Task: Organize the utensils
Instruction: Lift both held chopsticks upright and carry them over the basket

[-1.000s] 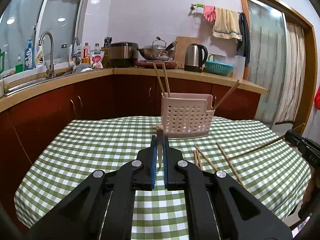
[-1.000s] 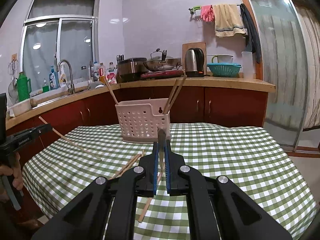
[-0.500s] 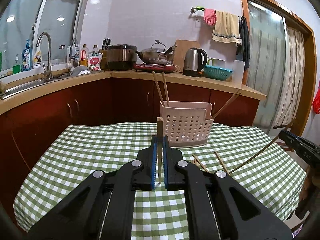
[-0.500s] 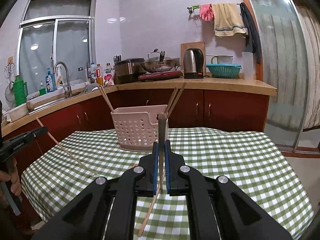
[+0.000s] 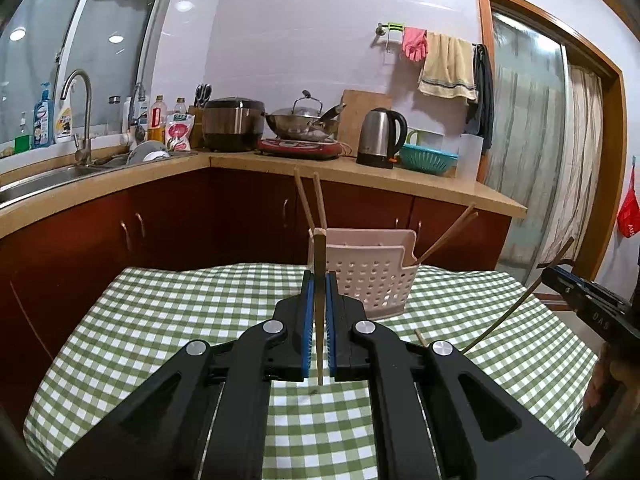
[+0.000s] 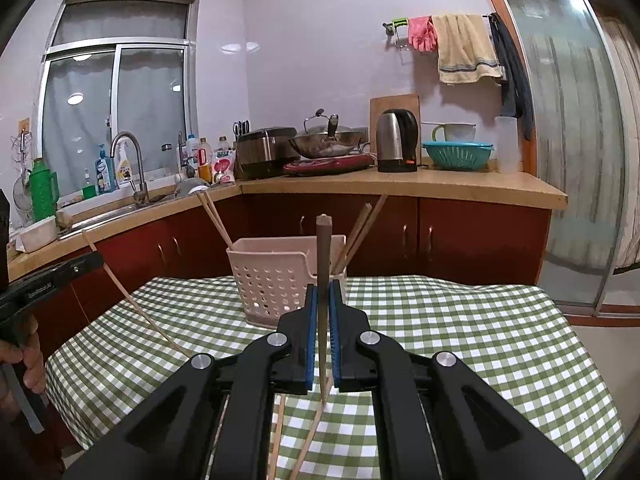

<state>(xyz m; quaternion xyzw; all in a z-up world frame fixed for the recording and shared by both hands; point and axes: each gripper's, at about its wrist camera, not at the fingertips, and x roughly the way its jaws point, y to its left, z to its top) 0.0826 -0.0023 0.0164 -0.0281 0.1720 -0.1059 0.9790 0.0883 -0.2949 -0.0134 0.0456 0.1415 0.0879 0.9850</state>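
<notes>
A: Starting on the left, the left gripper point(image 5: 317, 280) has its blue-padded fingers point(image 5: 306, 320) pinched tight on one chopstick point(image 5: 319, 264), held upright above the table point(image 5: 180, 320).

B: And the pink basket point(image 5: 368, 276) stands just beyond it on the green check cloth, with two sticks leaning out at its left end and two at its right.

A: My read: he should lift until the lower tip clears the rim, keep the stick vertical, and let go only once it is inside a compartment.

B: Agreed. That thin, smooth wooden rod could pivot between the pads if it knocks the rim.

A: The basket is perforated plastic with rounded corners and looks light, so a bump may shove it across the cloth.

B: Moving right, the right gripper point(image 6: 323, 292) is clamped the same way on a second chopstick point(image 6: 323, 256), square-ended at the top and tapering downward.

A: More loose chopsticks point(image 6: 308, 444) lie flat on the cloth below it, so there is plenty left to do.
</notes>
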